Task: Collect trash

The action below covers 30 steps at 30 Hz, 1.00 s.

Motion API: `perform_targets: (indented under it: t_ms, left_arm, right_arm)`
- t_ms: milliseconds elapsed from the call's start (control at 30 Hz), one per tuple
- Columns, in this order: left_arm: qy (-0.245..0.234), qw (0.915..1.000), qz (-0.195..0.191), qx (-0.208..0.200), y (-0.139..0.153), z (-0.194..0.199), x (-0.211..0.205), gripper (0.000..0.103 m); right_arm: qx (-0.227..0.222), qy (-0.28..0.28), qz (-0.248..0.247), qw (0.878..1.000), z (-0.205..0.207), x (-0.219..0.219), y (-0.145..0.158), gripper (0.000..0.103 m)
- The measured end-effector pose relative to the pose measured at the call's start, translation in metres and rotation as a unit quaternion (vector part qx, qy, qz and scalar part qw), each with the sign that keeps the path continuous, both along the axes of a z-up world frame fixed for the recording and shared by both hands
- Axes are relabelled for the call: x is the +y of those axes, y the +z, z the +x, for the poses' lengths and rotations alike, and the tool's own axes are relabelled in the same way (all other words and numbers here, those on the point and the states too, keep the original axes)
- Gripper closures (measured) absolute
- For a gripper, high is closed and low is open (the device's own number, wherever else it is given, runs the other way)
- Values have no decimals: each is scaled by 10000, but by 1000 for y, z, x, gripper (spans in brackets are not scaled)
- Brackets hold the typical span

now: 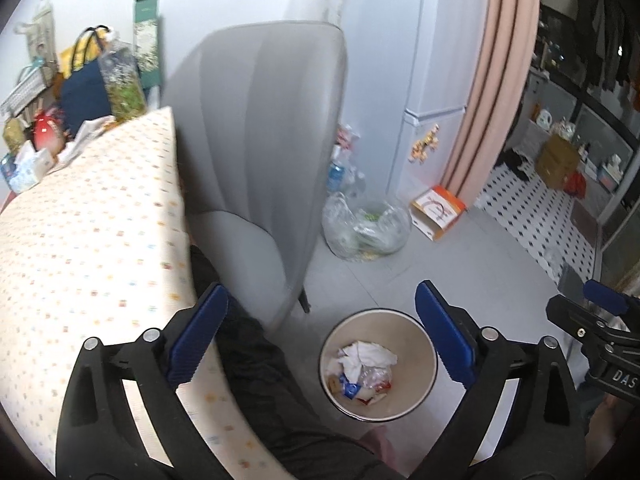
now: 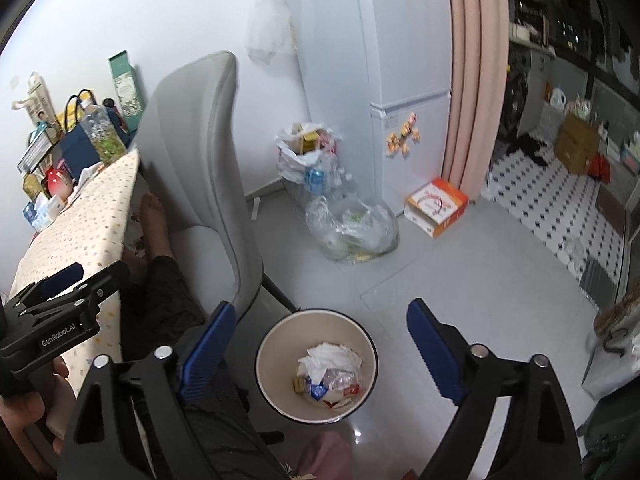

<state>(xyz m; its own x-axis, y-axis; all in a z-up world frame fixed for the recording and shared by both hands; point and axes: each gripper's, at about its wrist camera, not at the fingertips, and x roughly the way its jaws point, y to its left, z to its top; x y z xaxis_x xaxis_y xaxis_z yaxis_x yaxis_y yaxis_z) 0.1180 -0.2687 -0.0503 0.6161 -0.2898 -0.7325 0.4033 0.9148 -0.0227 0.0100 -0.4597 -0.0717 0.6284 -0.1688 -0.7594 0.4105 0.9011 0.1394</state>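
A round cream waste bin (image 1: 424,360) (image 2: 272,360) stands on the grey floor below both grippers. Crumpled white paper and wrappers (image 1: 366,368) (image 2: 330,374) lie in it. My left gripper (image 1: 320,332) is open and empty above the bin, beside the table edge. My right gripper (image 2: 320,344) is open and empty, also above the bin. The right gripper shows at the right edge of the left wrist view (image 1: 600,312). The left gripper shows at the left of the right wrist view (image 2: 64,292).
A grey chair (image 1: 264,152) (image 2: 200,168) stands by a table with a dotted cloth (image 1: 80,232) (image 2: 88,220). A clear plastic bag of rubbish (image 1: 366,224) (image 2: 352,228) and an orange-white box (image 1: 438,210) (image 2: 436,206) lie by the white fridge (image 1: 424,80). A person's dark-trousered leg (image 1: 256,380) is under the table.
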Motion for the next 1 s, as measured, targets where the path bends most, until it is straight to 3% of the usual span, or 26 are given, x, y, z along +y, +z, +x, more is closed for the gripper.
perform_targets:
  t_ms: [233,567,1000]
  left_arm:
    - [304,9988,-184,-337,34,-14,43,6]
    - [716,9934,-447,-775,77,-40,113,6]
    - [1146,9860,-472,-1113,98,-77,186,6]
  right_arm:
    - [-300,232,-307,9988,1,44,42,8]
    - [-622,508,-519,9954,-11,102,84,8]
    - [-931,863,-564,9903,-24,172,111,8]
